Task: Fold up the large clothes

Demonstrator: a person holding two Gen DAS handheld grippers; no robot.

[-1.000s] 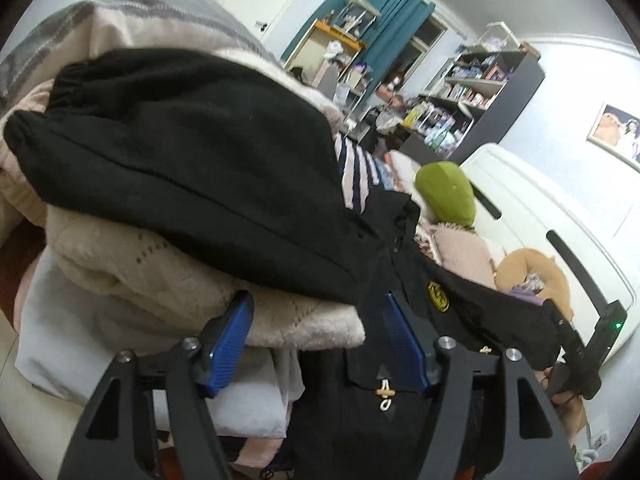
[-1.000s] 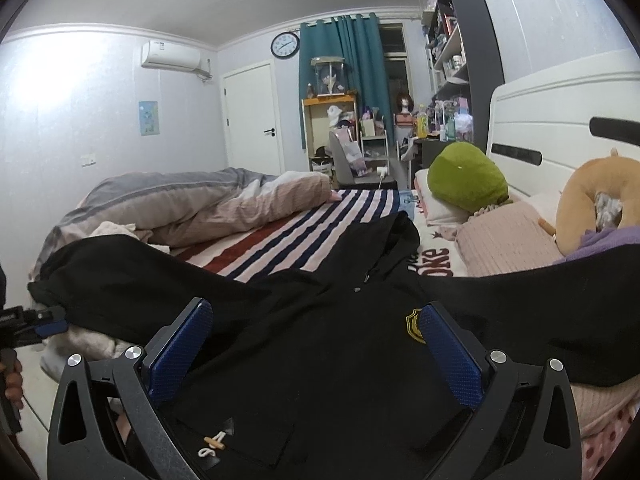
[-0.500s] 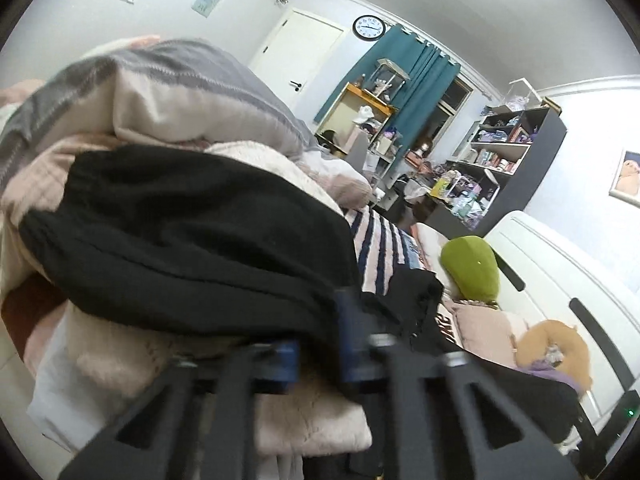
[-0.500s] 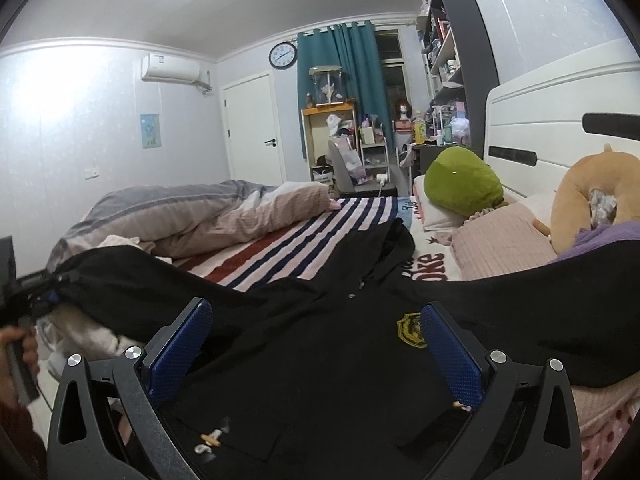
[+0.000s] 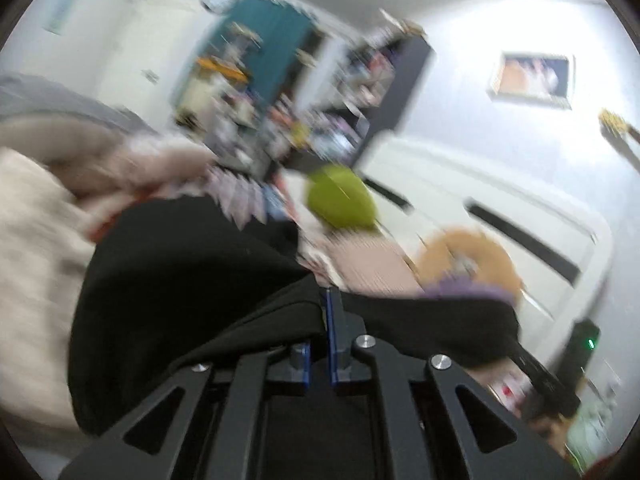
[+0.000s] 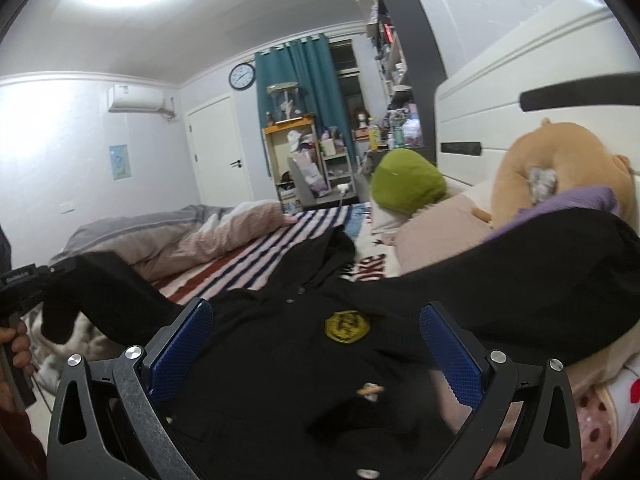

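Note:
A large black jacket [image 6: 280,360] with a yellow chest badge [image 6: 347,327] lies spread on the striped bed. My left gripper [image 5: 326,304] is shut on the jacket's left sleeve [image 5: 180,280]; the right wrist view shows it [image 6: 24,280] at far left, lifting that sleeve [image 6: 108,296]. My right gripper [image 6: 316,344] is open and empty, hovering over the jacket's front. The right sleeve [image 6: 520,272] lies over the pillows.
A crumpled pink and grey duvet [image 6: 192,232] is at the far left of the bed. A green cushion [image 6: 404,188], a tan plush [image 6: 560,164] and a pink pillow [image 6: 436,236] sit against the white headboard [image 6: 516,80]. A beige knit pile [image 5: 32,260] lies beside the left gripper.
My left gripper has shut on the black sleeve and swung it up and rightward; its view is motion-blurred. My right gripper has stayed open over the jacket.

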